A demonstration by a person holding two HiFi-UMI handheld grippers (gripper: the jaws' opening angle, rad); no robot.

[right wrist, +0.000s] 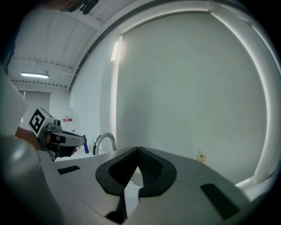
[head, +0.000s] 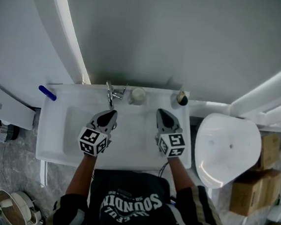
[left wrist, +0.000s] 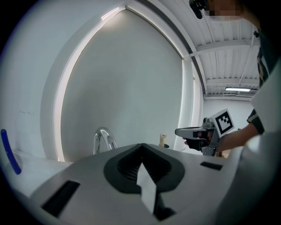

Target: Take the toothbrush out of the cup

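Hovering over the sink, left gripper and right gripper are closed, empty. The cup stands just above, between them; a blue stick, probably the toothbrush, lies upper left, nearer the left gripper.

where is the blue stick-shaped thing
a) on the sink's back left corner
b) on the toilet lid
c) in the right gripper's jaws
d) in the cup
a: the blue stick-shaped thing lies on the sink rim left of the faucet, well apart from the cup.
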